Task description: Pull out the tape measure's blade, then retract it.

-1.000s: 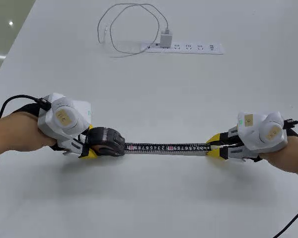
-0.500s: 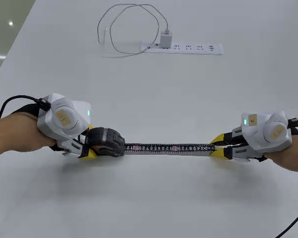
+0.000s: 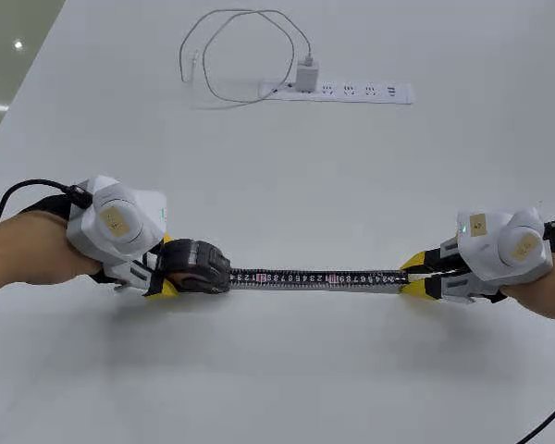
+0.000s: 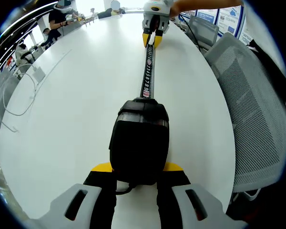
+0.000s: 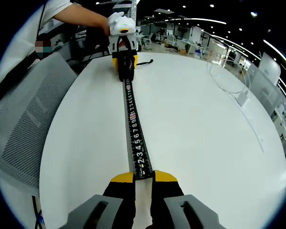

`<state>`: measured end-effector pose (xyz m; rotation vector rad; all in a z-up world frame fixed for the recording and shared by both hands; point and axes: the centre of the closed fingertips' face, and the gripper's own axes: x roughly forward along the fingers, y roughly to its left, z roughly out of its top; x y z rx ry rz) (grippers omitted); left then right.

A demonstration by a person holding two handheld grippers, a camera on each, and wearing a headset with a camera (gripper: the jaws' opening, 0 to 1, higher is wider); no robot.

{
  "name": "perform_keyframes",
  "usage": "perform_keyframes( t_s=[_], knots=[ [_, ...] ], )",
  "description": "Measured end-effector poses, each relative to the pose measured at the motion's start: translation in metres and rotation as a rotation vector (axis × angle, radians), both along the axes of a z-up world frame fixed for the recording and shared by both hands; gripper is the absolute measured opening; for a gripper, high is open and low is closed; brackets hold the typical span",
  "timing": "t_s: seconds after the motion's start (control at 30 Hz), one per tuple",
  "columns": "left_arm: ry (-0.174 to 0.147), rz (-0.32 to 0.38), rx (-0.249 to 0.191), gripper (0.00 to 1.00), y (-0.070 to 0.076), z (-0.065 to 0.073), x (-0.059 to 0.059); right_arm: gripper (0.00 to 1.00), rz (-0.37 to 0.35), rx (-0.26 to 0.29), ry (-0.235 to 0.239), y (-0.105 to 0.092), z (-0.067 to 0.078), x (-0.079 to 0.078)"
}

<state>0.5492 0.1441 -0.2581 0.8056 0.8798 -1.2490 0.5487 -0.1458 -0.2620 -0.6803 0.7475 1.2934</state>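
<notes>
Left gripper (image 3: 169, 265) clamps the black plastic tape-measure case (image 3: 196, 265).
Right gripper (image 3: 414, 276) pinches its extended, numbered metal blade (image 3: 319, 277) along the white table (image 3: 287, 166).

A: What colour is the tape measure case (image 3: 196, 265)?

B: Black, with a slight gloss. The blade (image 3: 319, 277) running right from it is dark, printed with white numerals and a few red blocks.

A: And the grippers?

B: The left gripper (image 3: 166, 264) and the right gripper (image 3: 413, 276) match: white bodies, black jaws tipped in yellow, and a tan square sticker on each. A black cord (image 3: 9, 199) trails from the left one.

A: The surroundings?

B: The table (image 3: 305, 176) is plain white. At its far side the power strip (image 3: 351, 91), charger (image 3: 307, 72) and looped cable (image 3: 231, 55) are white too. The chair (image 4: 248, 95) is grey mesh.
</notes>
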Motion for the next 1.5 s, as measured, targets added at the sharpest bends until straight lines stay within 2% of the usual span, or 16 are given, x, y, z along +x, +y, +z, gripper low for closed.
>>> perform_keyframes(
  t_s=[0.27,0.4,0.63,1.0,1.5],
  knots=[
    [-0.01,0.007,-0.003,0.28,-0.0005,0.0007,-0.0001,0.07,-0.01,-0.003,0.012,-0.0043,-0.0029,0.0016],
    [-0.003,0.026,-0.008,0.28,-0.0015,0.0011,0.0005,0.08,-0.007,-0.018,0.023,-0.0057,-0.0047,0.0016],
    [0.01,0.051,-0.023,0.28,-0.0025,0.0014,0.0014,0.08,0.0,-0.027,0.012,-0.0022,-0.0035,-0.0005],
    [0.008,0.083,-0.031,0.28,-0.003,0.0024,0.0018,0.1,0.015,-0.044,0.009,0.0001,-0.0017,-0.0026],
    [0.002,0.092,-0.044,0.29,-0.0039,0.0032,0.0021,0.12,0.018,-0.043,0.002,-0.0017,0.0007,-0.0042]
  ],
)
